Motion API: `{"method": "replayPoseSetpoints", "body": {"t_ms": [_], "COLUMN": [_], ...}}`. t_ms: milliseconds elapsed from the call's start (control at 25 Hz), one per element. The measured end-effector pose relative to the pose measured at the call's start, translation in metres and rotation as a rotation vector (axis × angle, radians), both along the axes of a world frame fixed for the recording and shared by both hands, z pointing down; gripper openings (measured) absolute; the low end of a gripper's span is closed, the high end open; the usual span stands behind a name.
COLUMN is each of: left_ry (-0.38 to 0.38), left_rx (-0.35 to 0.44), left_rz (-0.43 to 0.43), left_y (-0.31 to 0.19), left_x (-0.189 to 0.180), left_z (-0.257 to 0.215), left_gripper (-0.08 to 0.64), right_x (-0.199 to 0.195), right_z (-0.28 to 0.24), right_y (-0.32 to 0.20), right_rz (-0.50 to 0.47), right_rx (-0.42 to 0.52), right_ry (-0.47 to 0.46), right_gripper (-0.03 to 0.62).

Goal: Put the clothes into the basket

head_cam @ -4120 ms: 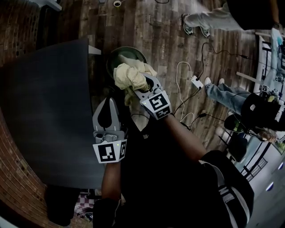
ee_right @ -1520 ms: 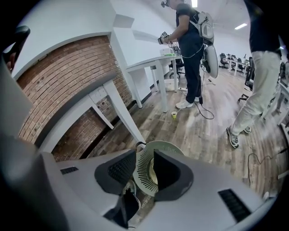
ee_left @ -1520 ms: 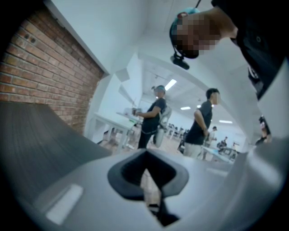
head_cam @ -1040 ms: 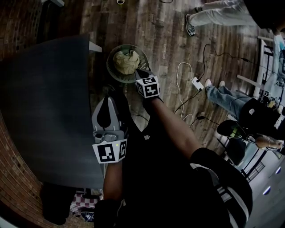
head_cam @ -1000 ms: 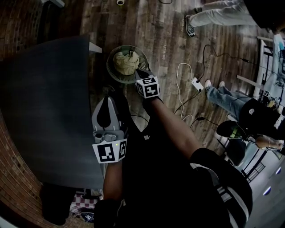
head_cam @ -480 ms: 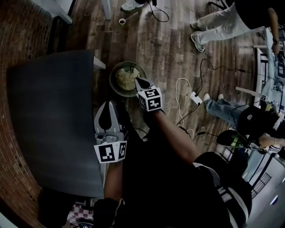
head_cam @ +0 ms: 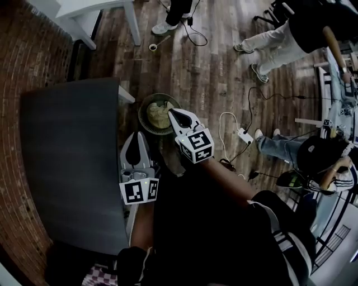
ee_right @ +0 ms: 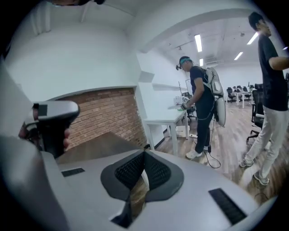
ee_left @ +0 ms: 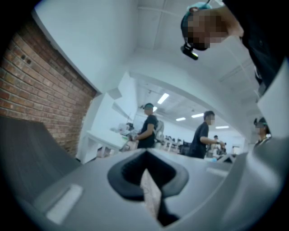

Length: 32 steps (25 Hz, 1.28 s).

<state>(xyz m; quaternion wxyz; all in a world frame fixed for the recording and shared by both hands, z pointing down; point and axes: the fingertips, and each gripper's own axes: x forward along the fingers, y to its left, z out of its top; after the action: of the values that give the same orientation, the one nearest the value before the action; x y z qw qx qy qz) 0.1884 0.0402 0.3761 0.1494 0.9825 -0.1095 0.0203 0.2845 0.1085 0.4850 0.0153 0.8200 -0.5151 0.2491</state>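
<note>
A cream cloth (head_cam: 158, 115) lies bunched in the round dark basket (head_cam: 143, 111) on the wooden floor, beside the dark table's corner. My right gripper (head_cam: 172, 111) hangs above the basket's right rim, shut and with nothing in it; in the right gripper view its jaws (ee_right: 143, 156) meet at the tips, pointing across the room. My left gripper (head_cam: 136, 137) is held over the dark table's (head_cam: 70, 162) right edge, also shut and without a load. The left gripper view shows its closed tips (ee_left: 145, 155) pointing level into the room.
A white table (head_cam: 92, 12) stands at the far left, with a tape roll (head_cam: 152, 47) on the floor near it. A white cable and power strip (head_cam: 244, 135) lie right of the basket. Several people stand at the far side and right. Brick wall runs along the left.
My right gripper, which held the cream cloth earlier, has let it go in the basket and lifted up and away, shut. The left gripper rose slightly.
</note>
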Motion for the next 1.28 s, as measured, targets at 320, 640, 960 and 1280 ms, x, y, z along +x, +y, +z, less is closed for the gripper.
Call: {"method": "replayPoseSetpoints", "body": {"t_ms": [320, 640, 960, 1280], "left_ry": [0.01, 0.02, 0.032, 0.031], "left_rx": [0.006, 0.016, 0.04, 0.046], "left_rz": [0.005, 0.006, -0.032, -0.058], "left_y": [0.022, 0.034, 0.029, 0.022], "left_x": [-0.017, -0.026, -0.036, -0.043], "left_z": [-0.015, -0.018, -0.025, -0.026], "left_gripper": [0.004, 0.003, 0.003, 0.004], "right_x": [-0.033, -0.048, -0.056, -0.055], "right_z": [-0.093, -0.112, -0.116, -0.119], "right_y": [0.029, 0.034, 0.027, 0.019], "right_rz": [-0.065, -0.105, -0.143, -0.16], "right_rx": [0.146, 0.171, 0.185, 0.192], "right_ry": [0.13, 0.152, 0.159, 0.165], "right_gripper": [0.005, 0.005, 0.003, 0.004]}}
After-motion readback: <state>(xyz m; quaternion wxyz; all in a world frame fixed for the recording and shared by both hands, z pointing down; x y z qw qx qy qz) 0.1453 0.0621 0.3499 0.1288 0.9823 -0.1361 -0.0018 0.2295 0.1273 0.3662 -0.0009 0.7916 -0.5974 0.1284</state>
